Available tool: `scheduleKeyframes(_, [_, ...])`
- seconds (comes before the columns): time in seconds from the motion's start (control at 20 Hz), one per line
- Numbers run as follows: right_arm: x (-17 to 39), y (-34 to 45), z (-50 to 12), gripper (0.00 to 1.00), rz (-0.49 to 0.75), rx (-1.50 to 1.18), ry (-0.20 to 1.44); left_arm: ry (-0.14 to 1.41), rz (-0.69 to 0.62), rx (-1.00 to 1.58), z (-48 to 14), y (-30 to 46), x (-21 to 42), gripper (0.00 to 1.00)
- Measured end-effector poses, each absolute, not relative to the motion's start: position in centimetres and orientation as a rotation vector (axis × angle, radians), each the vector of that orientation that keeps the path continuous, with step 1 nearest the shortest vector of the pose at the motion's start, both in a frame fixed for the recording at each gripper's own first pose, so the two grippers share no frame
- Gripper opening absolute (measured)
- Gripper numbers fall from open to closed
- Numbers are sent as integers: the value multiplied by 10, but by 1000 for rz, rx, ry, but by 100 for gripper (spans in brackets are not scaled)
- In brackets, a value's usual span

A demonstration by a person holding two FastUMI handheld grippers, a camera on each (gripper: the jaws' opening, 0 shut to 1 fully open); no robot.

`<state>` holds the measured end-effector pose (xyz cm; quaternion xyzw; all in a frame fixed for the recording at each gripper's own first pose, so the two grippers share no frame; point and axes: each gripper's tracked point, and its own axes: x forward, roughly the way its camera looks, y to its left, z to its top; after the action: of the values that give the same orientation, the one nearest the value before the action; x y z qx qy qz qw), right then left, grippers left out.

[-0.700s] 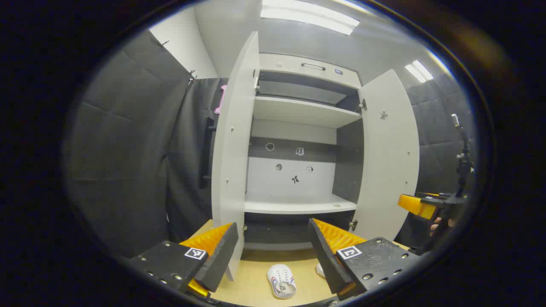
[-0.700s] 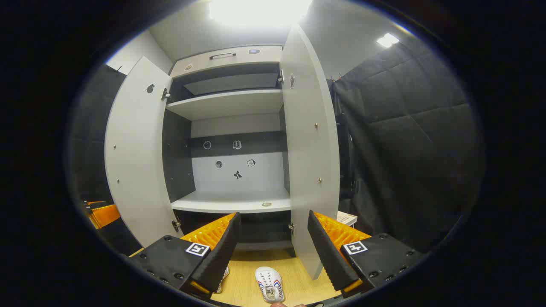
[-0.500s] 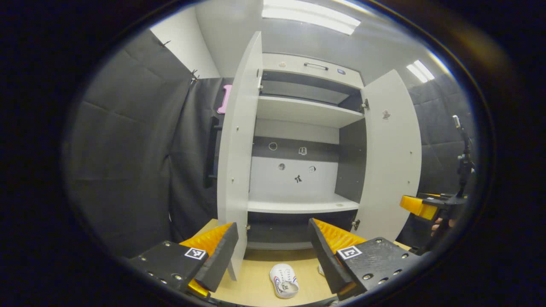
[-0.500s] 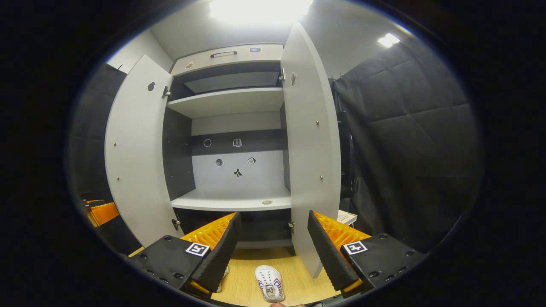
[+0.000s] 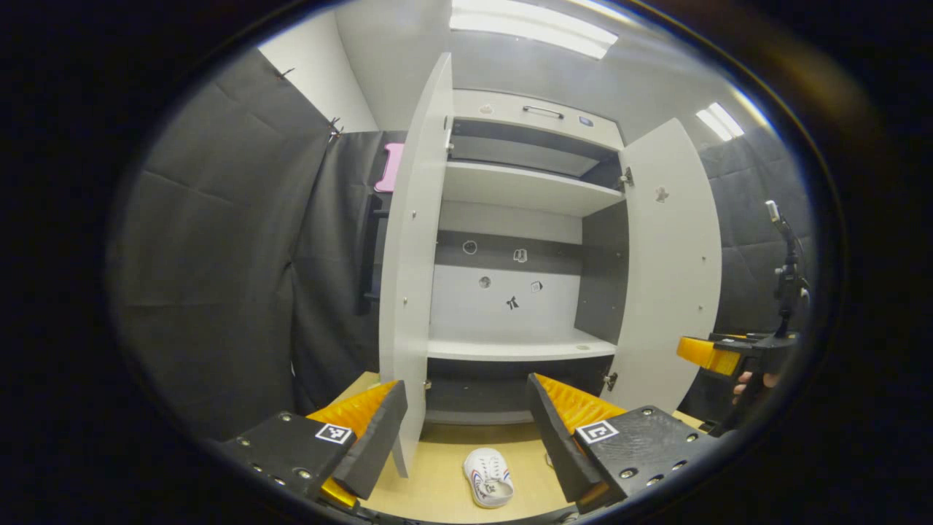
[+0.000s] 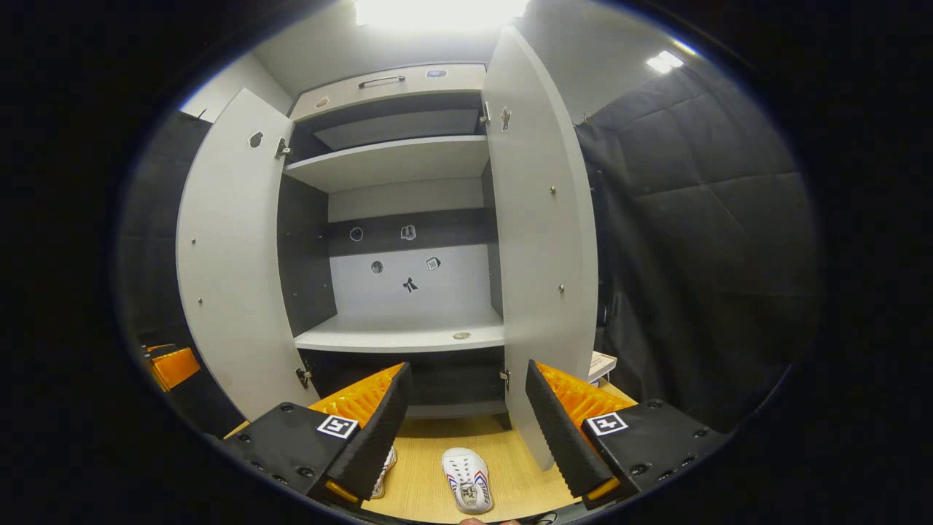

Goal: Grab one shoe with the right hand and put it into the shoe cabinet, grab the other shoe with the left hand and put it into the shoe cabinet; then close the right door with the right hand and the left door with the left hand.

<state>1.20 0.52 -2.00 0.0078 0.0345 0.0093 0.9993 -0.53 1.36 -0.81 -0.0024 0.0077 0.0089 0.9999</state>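
Note:
A white shoe [image 5: 489,477] with red and blue stripes lies on the wooden floor in front of the shoe cabinet [image 5: 510,189]; in the right gripper view it is the right-hand shoe [image 6: 467,480], with the second shoe [image 6: 382,467] partly hidden behind a finger. Both cabinet doors stand open: left door [image 5: 412,262], right door [image 5: 667,270]; in the right gripper view the left door [image 6: 229,255] and right door [image 6: 543,240] frame bare shelves. My left gripper [image 5: 466,437] and right gripper [image 6: 466,434] are open, above the shoes. The right gripper [image 5: 718,355] also appears at the left gripper view's right edge.
Padded black wall panels stand on both sides of the cabinet. A stand with a small device [image 5: 786,277] rises at the right in the left gripper view. A small white box [image 6: 601,364] sits on the floor beside the right door. The lower shelf [image 6: 404,339] is bare.
Both views have shifted slightly: the cabinet sits a little higher and the shoes show more fully, as both grippers tilt or move a bit downward toward the floor. Jaws unchanged.

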Motion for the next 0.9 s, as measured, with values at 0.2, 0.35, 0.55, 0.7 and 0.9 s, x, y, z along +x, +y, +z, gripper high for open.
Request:
scheduleKeyframes(0.2, [26,8,-23,98,21,11,94,23,24,-12,-12,20,-8,93])
scheduleKeyframes(0.35, [38,11,-24,98,31,6,113,29,34,-14,-19,26,-10,93])
scheduleKeyframes(0.55, [53,31,-29,98,76,11,179,39,59,-44,-27,36,-15,93])
scheduleKeyframes(0.7, [69,55,-42,98,148,-20,239,61,69,-48,-34,42,-21,94])
scheduleKeyframes(0.9, [99,77,-102,98,213,-78,371,100,67,-44,-42,38,-21,93])
